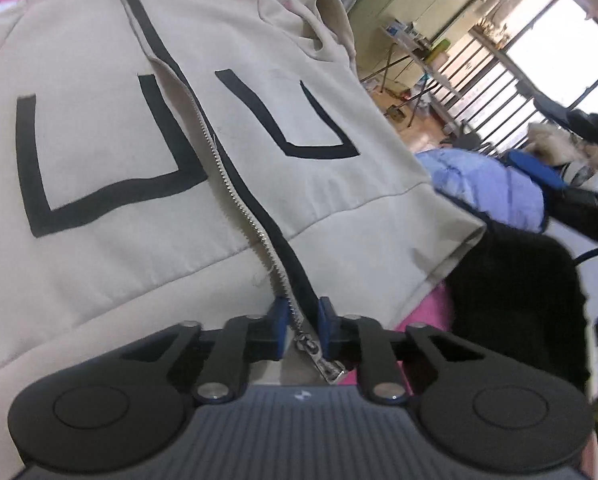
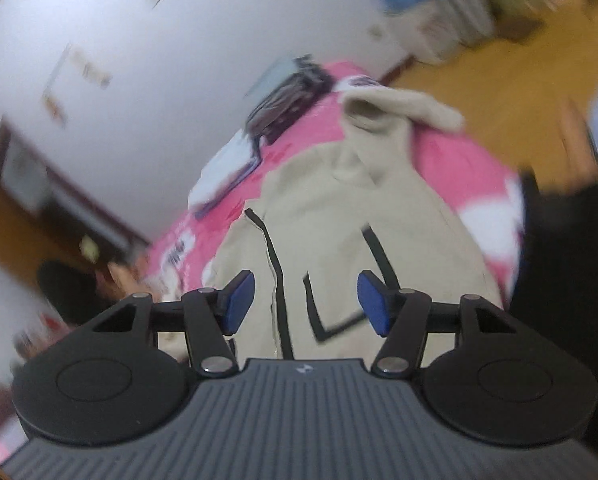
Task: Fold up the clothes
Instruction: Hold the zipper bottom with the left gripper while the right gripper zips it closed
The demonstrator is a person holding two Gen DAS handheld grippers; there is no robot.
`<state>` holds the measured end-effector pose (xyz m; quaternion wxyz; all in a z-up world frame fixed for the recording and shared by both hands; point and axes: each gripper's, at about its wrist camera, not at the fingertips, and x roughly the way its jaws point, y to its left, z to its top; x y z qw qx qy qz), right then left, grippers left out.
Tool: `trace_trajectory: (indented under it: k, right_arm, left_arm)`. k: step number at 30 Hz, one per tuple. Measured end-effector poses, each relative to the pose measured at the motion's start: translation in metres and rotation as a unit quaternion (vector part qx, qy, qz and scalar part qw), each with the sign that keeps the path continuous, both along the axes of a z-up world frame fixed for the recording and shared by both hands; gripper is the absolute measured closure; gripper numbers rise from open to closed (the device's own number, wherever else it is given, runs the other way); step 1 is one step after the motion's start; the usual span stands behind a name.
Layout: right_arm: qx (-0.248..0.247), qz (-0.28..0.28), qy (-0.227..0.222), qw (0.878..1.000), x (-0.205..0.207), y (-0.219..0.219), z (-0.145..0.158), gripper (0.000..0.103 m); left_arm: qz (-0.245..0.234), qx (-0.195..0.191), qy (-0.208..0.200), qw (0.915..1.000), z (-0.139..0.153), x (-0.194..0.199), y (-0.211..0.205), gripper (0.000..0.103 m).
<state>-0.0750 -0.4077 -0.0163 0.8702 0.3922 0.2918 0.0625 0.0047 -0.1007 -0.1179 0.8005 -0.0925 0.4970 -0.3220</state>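
A beige zip-up jacket [image 1: 319, 184] with black U-shaped marks lies front up on a pink bedspread [image 1: 427, 308]. Its metal zipper [image 1: 235, 184] runs down the middle to the near hem. My left gripper [image 1: 303, 312] is shut on the jacket's hem at the foot of the zipper, with the zipper pull hanging just behind the pads. In the blurred right wrist view, the jacket [image 2: 339, 220] spreads below, one sleeve [image 2: 403, 108] bunched at its far end. My right gripper [image 2: 305, 300] hangs above it, open, with nothing between its blue pads [image 2: 239, 300].
A pale blue garment [image 1: 491, 188] and a black object [image 1: 519, 300] lie off the jacket's right side. Dark clothing [image 2: 291, 96] and a light flat item [image 2: 227, 176] rest on the bedspread [image 2: 459, 172] near a white wall. A wooden floor and a railing [image 1: 479, 80] lie beyond the bed.
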Motion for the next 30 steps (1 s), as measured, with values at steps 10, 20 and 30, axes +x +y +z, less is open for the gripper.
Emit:
trace_trajectory:
  k: [10, 20, 30]
  right_arm:
    - [0.032, -0.067, -0.012, 0.997, -0.029, -0.026, -0.027, 0.048]
    - [-0.372, 0.178, 0.085, 0.907, 0.047, 0.044, -0.022, 0.082]
    - [-0.495, 0.395, 0.273, 0.724, 0.098, 0.069, -0.086, 0.085]
  left_arm:
    - [-0.005, 0.032, -0.01, 0.9994, 0.011, -0.007, 0.003, 0.101]
    - [-0.008, 0.034, 0.006, 0.9994, 0.002, -0.001, 0.003, 0.098]
    - [-0.011, 0.018, 0.013, 0.9997, -0.003, 0.004, 0.009, 0.097]
